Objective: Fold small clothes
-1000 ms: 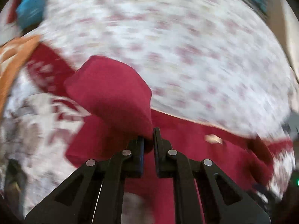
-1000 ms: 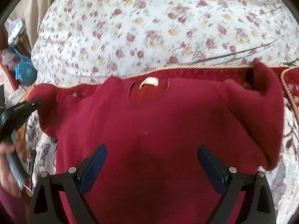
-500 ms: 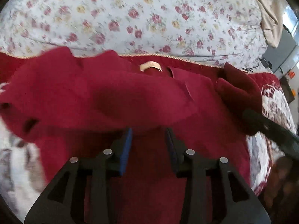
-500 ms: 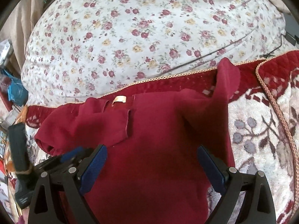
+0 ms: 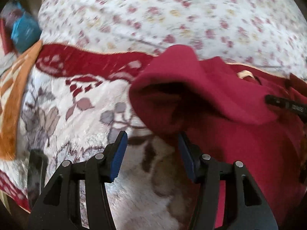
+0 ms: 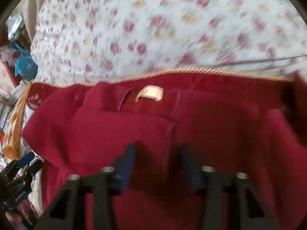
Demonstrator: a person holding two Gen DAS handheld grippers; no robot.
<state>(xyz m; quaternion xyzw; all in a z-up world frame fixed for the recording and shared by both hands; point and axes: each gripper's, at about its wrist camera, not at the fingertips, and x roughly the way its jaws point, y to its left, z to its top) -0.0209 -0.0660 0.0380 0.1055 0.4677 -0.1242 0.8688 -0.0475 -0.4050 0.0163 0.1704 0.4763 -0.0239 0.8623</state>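
A small dark red sweater [image 6: 211, 134] lies on a patterned blanket, its beige neck label [image 6: 150, 93] facing up. Its left sleeve [image 5: 191, 88] lies folded across the body, with the cuff opening toward the left wrist camera. My left gripper [image 5: 151, 151] is open and empty, just below that cuff, with the right pad [image 5: 185, 153] near the cloth. My right gripper [image 6: 157, 164] is partly open over the sweater's chest and holds nothing. It also shows at the right edge of the left wrist view [image 5: 284, 104]. Both views are blurred.
The red, white and grey patterned blanket [image 5: 76, 115] has a gold cord edge [image 6: 191, 71]. A white floral quilt [image 6: 163, 28] rises behind it. An orange cloth [image 5: 13, 105] and blue clutter [image 5: 25, 32] lie to the left.
My left gripper has let go of the sleeve, opened wide and pulled back to the left. My right gripper has narrowed from wide open and moved in over the sweater's chest.
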